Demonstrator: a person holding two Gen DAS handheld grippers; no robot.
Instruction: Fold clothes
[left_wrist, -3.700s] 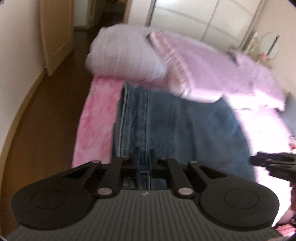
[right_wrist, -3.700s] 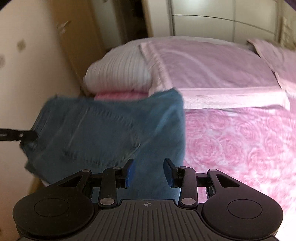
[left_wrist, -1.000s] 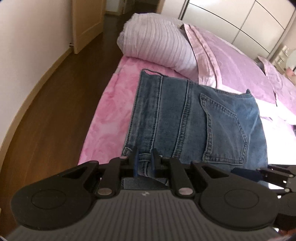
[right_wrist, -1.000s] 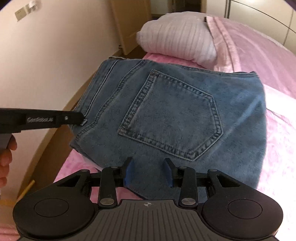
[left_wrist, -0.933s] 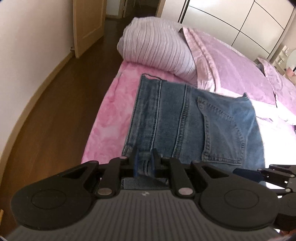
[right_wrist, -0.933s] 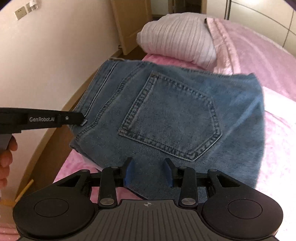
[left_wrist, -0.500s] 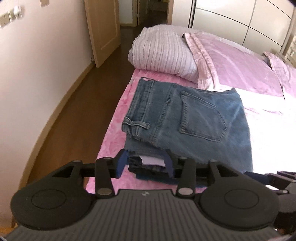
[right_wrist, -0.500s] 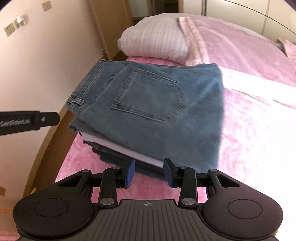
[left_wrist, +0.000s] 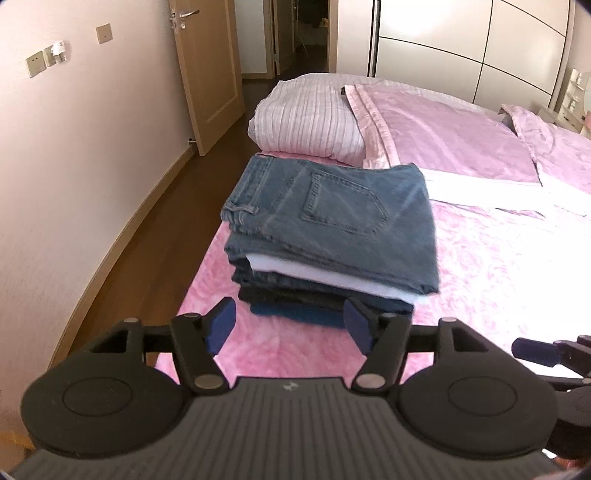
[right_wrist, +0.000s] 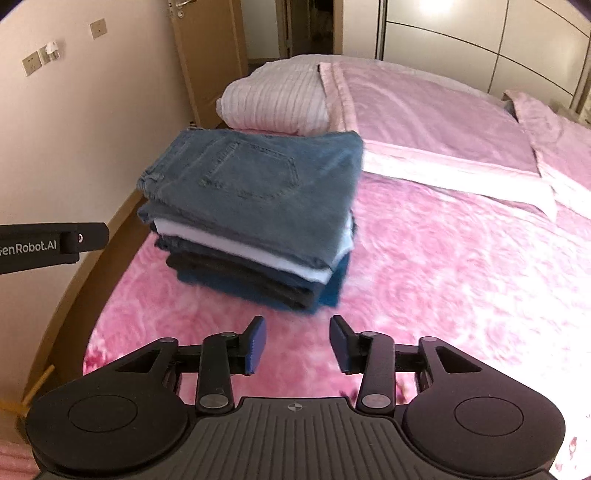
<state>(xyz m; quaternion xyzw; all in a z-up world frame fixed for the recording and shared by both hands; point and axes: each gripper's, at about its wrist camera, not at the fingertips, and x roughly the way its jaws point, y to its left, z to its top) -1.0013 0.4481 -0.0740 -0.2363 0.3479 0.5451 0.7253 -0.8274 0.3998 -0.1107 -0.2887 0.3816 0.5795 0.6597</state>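
Right up close, the left hand-held gripper (left_wrist: 290, 325) hangs over the pink bedspread (left_wrist: 498, 277) with its blue-padded fingers spread wide apart and nothing between them, and the right hand-held gripper (right_wrist: 294, 345) sits just the same, jaws parted and empty, low over the rose-patterned cover. Just ahead of both, clear of the fingertips and untouched, there's the pile: a stack of folded clothes (left_wrist: 325, 291) near the left edge of the bed, dark navy and charcoal layers at the bottom, a white layer (right_wrist: 240, 243) in the middle. On top lie the folded jeans (left_wrist: 332, 210), mid-blue denim, back pocket facing up, waistband and belt loop toward the wall side. From the left wrist view the stack sits straight in front, its lower front edge showing right between the two open fingers; from the right wrist view it lies ahead and a little to the left, with a strip of bare bedspread between it and the fingertips. The left tool's black arm pokes in at the left edge of that right view, beside the stack and apart from it. Beyond the pile, a striped white pillow (left_wrist: 306, 118) rests just behind the jeans, next to a folded lilac quilt (left_wrist: 443, 129). Farther still, a wooden door (left_wrist: 207, 70) stands open at the left, with pale wardrobe panels (left_wrist: 461, 48) across the back.
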